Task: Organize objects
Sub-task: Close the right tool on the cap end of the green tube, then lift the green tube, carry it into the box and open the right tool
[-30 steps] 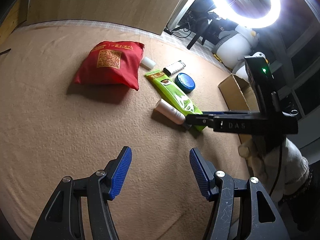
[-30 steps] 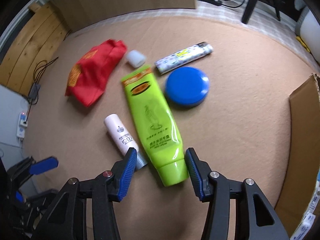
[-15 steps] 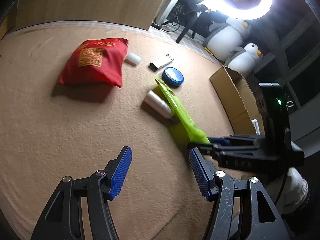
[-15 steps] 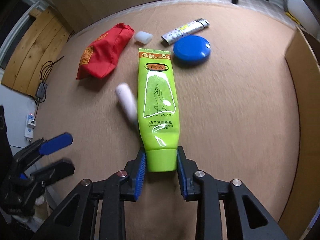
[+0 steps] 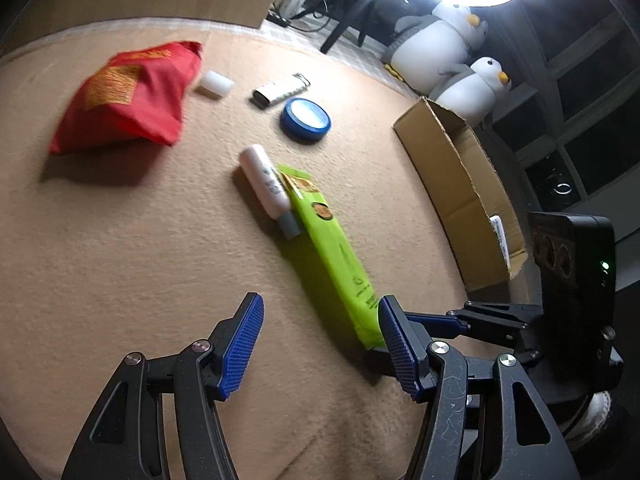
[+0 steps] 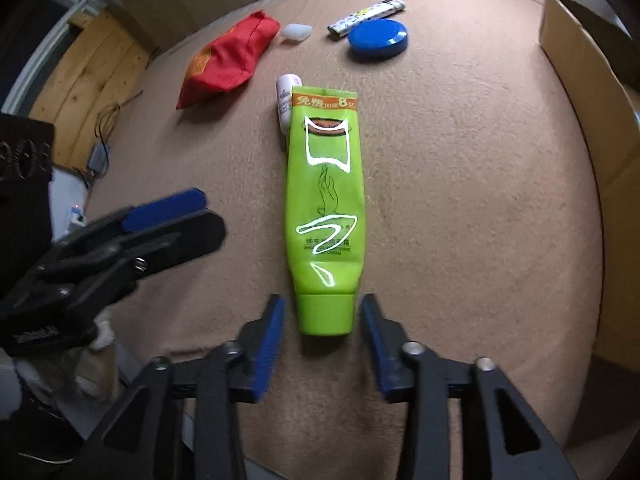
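A green tube (image 6: pixel 325 200) lies on the tan cloth, cap end toward my right gripper (image 6: pixel 322 322). The right gripper is open; its blue pads stand either side of the cap with gaps, not touching. In the left wrist view the tube (image 5: pixel 332 252) runs toward the right gripper (image 5: pixel 408 320). A white bottle (image 5: pixel 266 184) lies against the tube's far end and also shows in the right wrist view (image 6: pixel 286 100). My left gripper (image 5: pixel 318 344) is open and empty, just left of the tube's cap end.
A red pouch (image 5: pixel 128 96), a small white cap (image 5: pixel 216 85), a lighter (image 5: pixel 280 90) and a blue round tin (image 5: pixel 306 118) lie farther back. An open cardboard box (image 5: pixel 460 184) stands at the right edge. Two penguin toys (image 5: pixel 448 52) sit behind it.
My right gripper was shut on the tube's cap half a second ago; now its jaws are apart and the tube lies on the cloth. The left gripper moved closer to the tube.
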Available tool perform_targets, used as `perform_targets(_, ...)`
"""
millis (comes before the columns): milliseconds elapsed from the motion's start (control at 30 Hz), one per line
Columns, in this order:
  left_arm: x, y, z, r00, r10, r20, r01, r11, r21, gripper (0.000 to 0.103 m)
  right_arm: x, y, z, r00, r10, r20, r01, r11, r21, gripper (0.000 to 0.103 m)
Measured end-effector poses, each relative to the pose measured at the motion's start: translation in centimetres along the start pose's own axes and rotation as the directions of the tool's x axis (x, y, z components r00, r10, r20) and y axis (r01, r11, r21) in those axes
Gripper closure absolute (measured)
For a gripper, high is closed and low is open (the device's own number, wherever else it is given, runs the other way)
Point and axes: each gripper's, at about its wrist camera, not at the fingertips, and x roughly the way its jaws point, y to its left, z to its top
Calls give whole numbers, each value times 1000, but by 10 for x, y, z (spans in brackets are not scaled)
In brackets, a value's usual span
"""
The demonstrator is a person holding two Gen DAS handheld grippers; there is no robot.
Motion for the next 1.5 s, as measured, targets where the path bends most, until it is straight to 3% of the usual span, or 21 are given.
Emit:
perform_targets(233, 25, -8, 15, 999, -22, -41, 22, 1000, 6, 42, 2, 7, 1, 999, -35, 19, 35, 999, -23, 58)
perform_targets(333, 35, -7, 20, 997, -26, -67, 26, 1000, -1, 55, 3, 10, 3, 999, -43, 28, 44, 999, -32, 58)
perform_targets(433, 40, -7, 20, 997, -29, -76, 29, 1000, 0, 61, 2, 10, 0, 998, -62, 33, 64, 996, -55, 58)
perform_targets(467, 41, -8, 20, 997, -32, -75, 33, 999, 3, 61, 2, 11, -1, 997, -71, 35, 73, 995, -62, 61)
perform_targets(533, 44, -10, 19, 996, -36, -84, 37, 999, 6, 75, 2, 12, -3, 994, -100, 40, 103, 991, -84, 66)
perform_targets(633, 45, -9, 19, 996, -41, -75, 40, 999, -13, 80, 1, 13, -4, 990, -131, 45, 136, 985, -108, 74)
perform_targets(1100, 22, -39, 39, 994, -113, -6, 113, 994, -8, 85, -26, 3, 0, 982, -156, 105, 168, 980, -109, 75)
perform_targets(1500, 32, -131, 97, 980, -190, 51, 184, 977, 109, 85, -105, -41, 14, 949, -197, 248, 215, 975, -47, 75)
